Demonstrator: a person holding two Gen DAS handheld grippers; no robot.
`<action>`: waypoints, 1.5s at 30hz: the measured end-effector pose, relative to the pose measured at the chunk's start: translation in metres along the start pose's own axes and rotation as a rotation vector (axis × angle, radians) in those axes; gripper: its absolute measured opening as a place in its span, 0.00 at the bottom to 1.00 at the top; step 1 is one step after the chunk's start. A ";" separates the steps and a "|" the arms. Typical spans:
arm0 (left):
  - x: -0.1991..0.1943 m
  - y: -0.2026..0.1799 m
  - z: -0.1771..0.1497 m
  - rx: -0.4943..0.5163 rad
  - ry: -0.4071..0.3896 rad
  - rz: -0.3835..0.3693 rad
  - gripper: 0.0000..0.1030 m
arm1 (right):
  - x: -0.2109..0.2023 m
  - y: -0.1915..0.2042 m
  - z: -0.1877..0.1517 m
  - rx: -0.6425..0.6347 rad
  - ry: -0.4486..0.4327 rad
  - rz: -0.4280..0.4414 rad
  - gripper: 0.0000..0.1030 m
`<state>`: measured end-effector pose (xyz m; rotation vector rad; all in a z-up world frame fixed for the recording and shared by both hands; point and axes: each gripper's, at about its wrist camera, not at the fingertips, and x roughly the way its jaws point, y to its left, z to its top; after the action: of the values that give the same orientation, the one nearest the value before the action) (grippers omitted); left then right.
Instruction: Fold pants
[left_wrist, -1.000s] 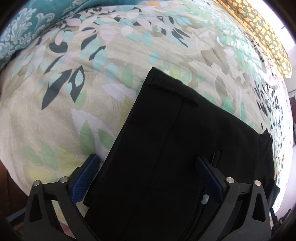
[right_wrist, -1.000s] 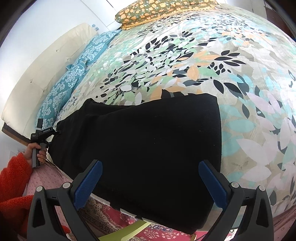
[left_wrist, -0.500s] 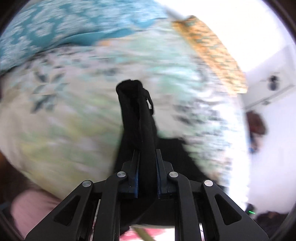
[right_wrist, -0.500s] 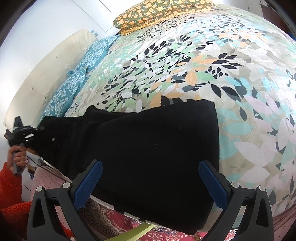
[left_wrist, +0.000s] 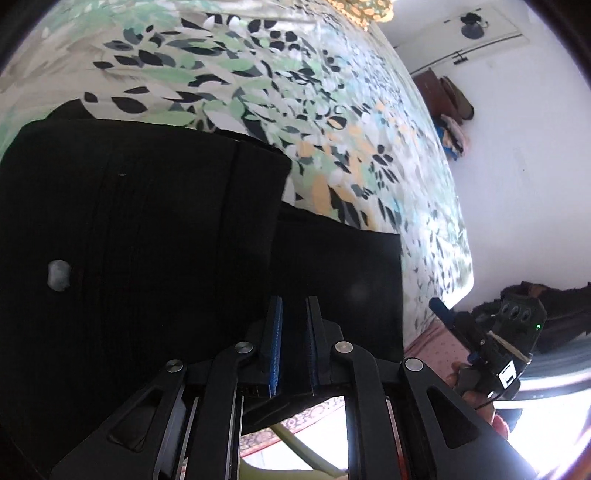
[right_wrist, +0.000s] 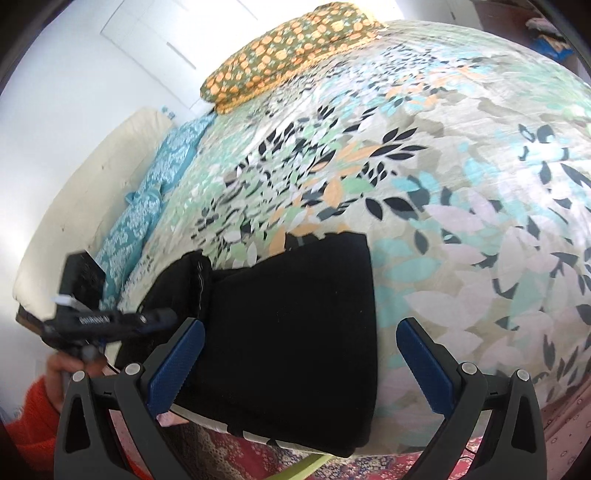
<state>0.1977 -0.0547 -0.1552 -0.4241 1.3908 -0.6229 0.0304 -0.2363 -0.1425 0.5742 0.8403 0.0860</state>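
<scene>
The black pants (right_wrist: 291, 314) lie on the leaf-print bedspread (right_wrist: 443, 184) at the bed's near edge, hanging slightly over it. My left gripper (left_wrist: 294, 306) is shut on the pants' waist end (left_wrist: 147, 236) and holds it lifted and folded over the rest of the pants (left_wrist: 343, 280). A pale button (left_wrist: 58, 275) shows on the lifted part. In the right wrist view the left gripper (right_wrist: 162, 317) shows at the left with the raised fabric. My right gripper (right_wrist: 299, 336) is open and empty, hovering over the pants' near end; it also shows in the left wrist view (left_wrist: 443, 314).
An orange floral pillow (right_wrist: 288, 62) and teal pillows (right_wrist: 147, 206) lie along the cream headboard (right_wrist: 74, 206). A patterned rug (right_wrist: 369, 465) lies below the bed edge. Clothes hang by the far wall (left_wrist: 454, 122).
My left gripper shut on the pants' waist end, lifted it and carried it right over the rest of the pants. My right gripper stayed open over the near end.
</scene>
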 end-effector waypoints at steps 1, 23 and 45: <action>-0.009 -0.005 -0.002 0.018 -0.018 -0.028 0.18 | -0.007 -0.001 0.002 0.008 -0.034 0.031 1.00; -0.144 0.162 -0.048 -0.328 -0.528 0.328 0.66 | 0.162 0.127 -0.019 0.019 0.588 0.569 0.93; -0.139 0.169 -0.045 -0.352 -0.525 0.348 0.67 | 0.199 0.112 -0.046 0.204 0.724 0.626 0.45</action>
<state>0.1714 0.1670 -0.1593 -0.5613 1.0273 0.0300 0.1483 -0.0626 -0.2441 1.0115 1.3492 0.8260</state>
